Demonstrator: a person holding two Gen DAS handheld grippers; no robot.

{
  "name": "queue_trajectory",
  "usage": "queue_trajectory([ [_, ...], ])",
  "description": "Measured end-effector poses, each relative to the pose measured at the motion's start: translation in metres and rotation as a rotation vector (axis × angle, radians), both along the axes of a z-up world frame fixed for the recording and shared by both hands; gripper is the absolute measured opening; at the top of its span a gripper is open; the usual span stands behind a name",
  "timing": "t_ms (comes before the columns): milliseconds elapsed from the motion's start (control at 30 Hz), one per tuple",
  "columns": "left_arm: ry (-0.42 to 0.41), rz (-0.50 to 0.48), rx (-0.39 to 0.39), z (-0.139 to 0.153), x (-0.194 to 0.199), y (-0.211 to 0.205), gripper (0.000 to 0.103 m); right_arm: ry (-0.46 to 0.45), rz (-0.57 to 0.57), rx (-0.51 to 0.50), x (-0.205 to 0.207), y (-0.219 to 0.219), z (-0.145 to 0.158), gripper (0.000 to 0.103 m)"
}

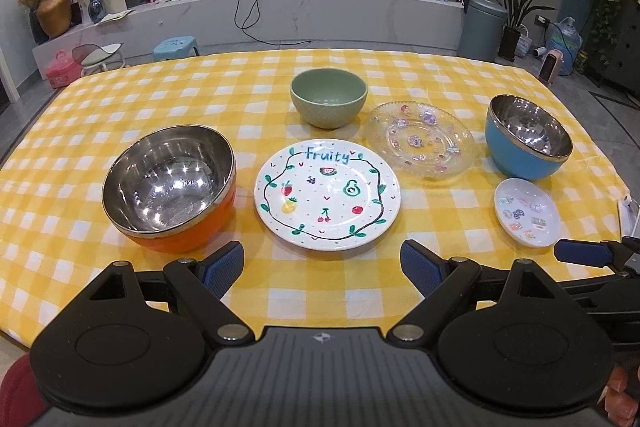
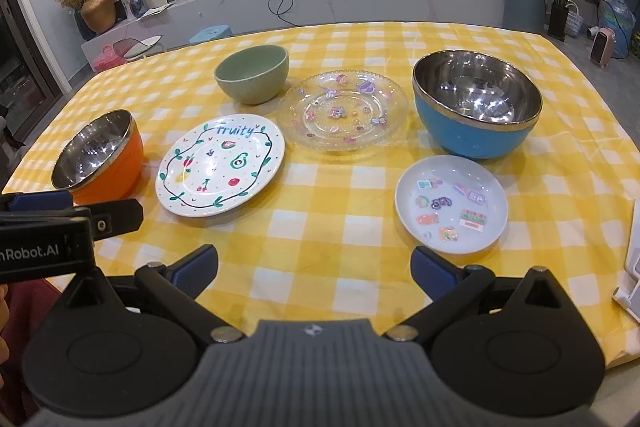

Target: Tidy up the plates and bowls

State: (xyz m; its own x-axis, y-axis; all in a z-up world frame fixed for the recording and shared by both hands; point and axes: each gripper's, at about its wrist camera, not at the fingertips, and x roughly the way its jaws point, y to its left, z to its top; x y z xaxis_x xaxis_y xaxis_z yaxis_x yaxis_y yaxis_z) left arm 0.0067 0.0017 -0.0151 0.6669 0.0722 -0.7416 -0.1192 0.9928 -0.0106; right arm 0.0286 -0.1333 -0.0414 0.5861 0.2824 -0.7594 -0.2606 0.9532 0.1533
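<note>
**Both tools wide, six dishes spread ahead**

I've got my left tool (image 1: 322,261) hovering low over the near edge of the surface (image 1: 304,299), jaws wide, nothing between them. Dead ahead of it sits the fruit plate (image 1: 327,194), flat on the yellow check cloth. Just left of that, the orange bowl (image 1: 170,187), upright, steel inside. Beyond the fruit plate, the green bowl (image 1: 328,103). Ahead and right, the glass plate (image 1: 421,141), close beside the fruit plate; I can't tell if the rims touch. Far right, the blue bowl (image 1: 528,137), and nearer me the small dish (image 1: 527,211), just beside it.

My right tool (image 2: 314,269) is also spread wide and empty, over bare cloth. The small dish sits just ahead and right of its fingers (image 2: 434,269); the blue bowl stands beyond that. The left tool's tip pokes in from the left, near the orange bowl. Every dish stands alone, none stacked.
</note>
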Motion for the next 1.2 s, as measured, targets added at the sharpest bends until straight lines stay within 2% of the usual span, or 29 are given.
queue_trajectory([
  [867,0.038,0.011,0.026,-0.005,0.003,0.002,0.103,0.014,0.008,-0.023,0.002,0.004,-0.007,0.1],
  [1133,0.075,0.056,0.077,-0.011,0.008,0.002,0.102,0.004,0.015,-0.033,0.002,0.007,-0.008,0.1],
  [1200,0.1,0.022,0.115,-0.014,0.01,-0.002,0.098,0.001,-0.013,0.029,0.003,0.001,-0.006,0.1],
])
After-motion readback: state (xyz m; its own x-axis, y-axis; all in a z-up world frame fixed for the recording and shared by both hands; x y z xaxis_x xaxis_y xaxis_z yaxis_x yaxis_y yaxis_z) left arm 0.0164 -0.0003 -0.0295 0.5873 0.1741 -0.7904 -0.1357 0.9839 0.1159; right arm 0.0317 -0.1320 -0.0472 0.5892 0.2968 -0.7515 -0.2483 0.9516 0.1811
